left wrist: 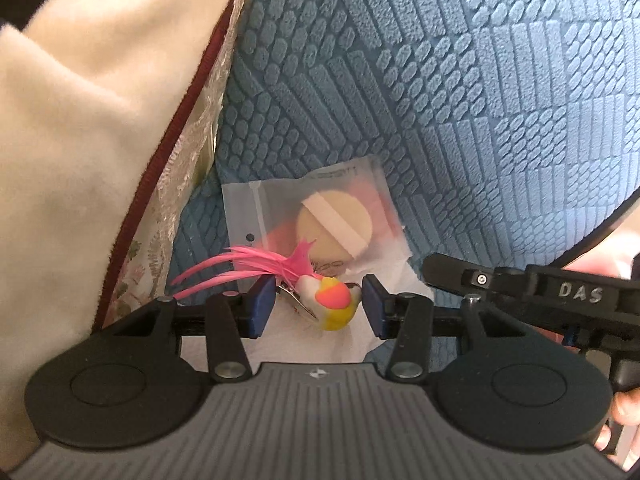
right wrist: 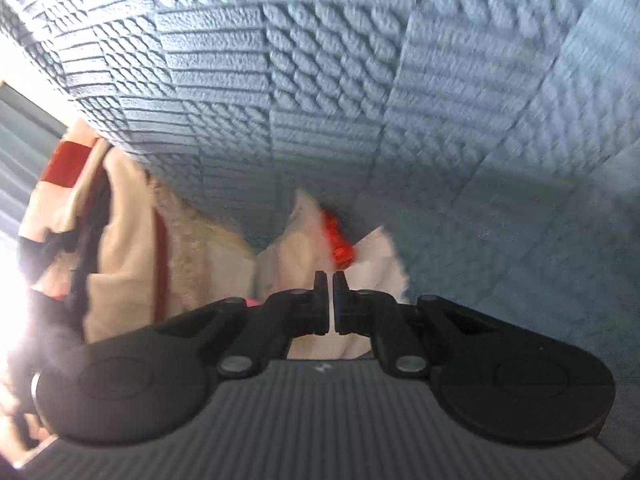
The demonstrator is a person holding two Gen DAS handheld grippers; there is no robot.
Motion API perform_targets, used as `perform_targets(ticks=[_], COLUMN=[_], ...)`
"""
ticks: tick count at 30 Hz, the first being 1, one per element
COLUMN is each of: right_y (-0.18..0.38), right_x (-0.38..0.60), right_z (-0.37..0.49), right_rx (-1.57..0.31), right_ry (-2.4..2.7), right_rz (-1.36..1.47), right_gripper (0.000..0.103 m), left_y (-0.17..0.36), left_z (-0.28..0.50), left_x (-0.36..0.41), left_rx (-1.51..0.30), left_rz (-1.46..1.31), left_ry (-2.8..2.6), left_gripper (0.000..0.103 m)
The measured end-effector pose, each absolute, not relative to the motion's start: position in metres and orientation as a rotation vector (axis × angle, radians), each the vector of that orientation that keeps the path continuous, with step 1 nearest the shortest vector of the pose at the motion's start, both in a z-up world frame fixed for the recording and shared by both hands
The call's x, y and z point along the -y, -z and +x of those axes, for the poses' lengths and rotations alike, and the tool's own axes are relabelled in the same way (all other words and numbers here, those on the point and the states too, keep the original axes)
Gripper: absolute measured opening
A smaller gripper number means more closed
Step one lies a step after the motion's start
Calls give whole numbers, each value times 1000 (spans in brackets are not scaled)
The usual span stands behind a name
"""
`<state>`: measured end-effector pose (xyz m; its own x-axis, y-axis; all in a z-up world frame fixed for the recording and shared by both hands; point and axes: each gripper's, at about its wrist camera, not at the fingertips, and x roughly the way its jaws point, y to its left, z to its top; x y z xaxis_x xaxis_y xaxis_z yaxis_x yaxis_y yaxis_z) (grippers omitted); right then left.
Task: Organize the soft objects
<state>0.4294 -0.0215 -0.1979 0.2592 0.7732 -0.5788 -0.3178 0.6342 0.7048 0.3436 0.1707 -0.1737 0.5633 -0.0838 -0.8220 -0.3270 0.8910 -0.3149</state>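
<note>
Left hand-held gripper (left wrist: pixel 318 306) is spread wide around feathered bird clip (left wrist: pixel 330 300) (grasp pending); closing is required; right hand-held gripper (right wrist: pixel 330 300) is nearly closed.

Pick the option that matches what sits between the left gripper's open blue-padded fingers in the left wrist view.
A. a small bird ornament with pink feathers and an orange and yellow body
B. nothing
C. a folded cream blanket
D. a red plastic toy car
A: the small bird ornament with pink feathers lies between the pads of the open left gripper, on white tissue paper over the blue textured cover.
</note>
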Motion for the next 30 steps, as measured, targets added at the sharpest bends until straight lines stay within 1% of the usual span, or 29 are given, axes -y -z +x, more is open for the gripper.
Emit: perform_targets(ticks=[2,3,4,8,11,14,15,16,18,20,21,30], right_y=[202,201,201,209,214,218,219,219,220,221,221,203], right_x=[20,18,16,11,3,-4,-5,-13,-25,-27,-29,-24], right_z=[433,433,433,436,438,440,441,442,444,441,440,431], right_rx=[-1090,-1082,-1071,-1100,-1108,-1093,-1081,-1075,-1080,-1081,-1080,-1044], right_ry=[-796,-785,-782,-752,-750,-746,-744,-739,-722,-714,-714,-706], right_rz=[547,539,529,540,542,553,559,558,526,495,483,444], right_gripper=[26,42,45,45,44,39,32,22,11,5,3,3], left_y=[175,175,177,182,183,185,185,185,185,185,183,179], left_z=[344,344,346,350,352,354,354,354,355,355,354,346], left_x=[-171,-171,-171,-169,-165,-164,-165,-165,-166,-168,-171,-172], left_rx=[-980,-983,-987,-1006,-1008,-1009,-1010,-1009,-1006,-1005,-1003,-995], left_rz=[-465,-465,-465,-461,-443,-444,-446,-448,-454,-458,-461,-474], left_ry=[-151,-151,-152,-142,-131,-132,-136,-137,-143,-149,-150,-151], left_gripper=[53,53,53,53,54,54,54,54,54,54,54,54])
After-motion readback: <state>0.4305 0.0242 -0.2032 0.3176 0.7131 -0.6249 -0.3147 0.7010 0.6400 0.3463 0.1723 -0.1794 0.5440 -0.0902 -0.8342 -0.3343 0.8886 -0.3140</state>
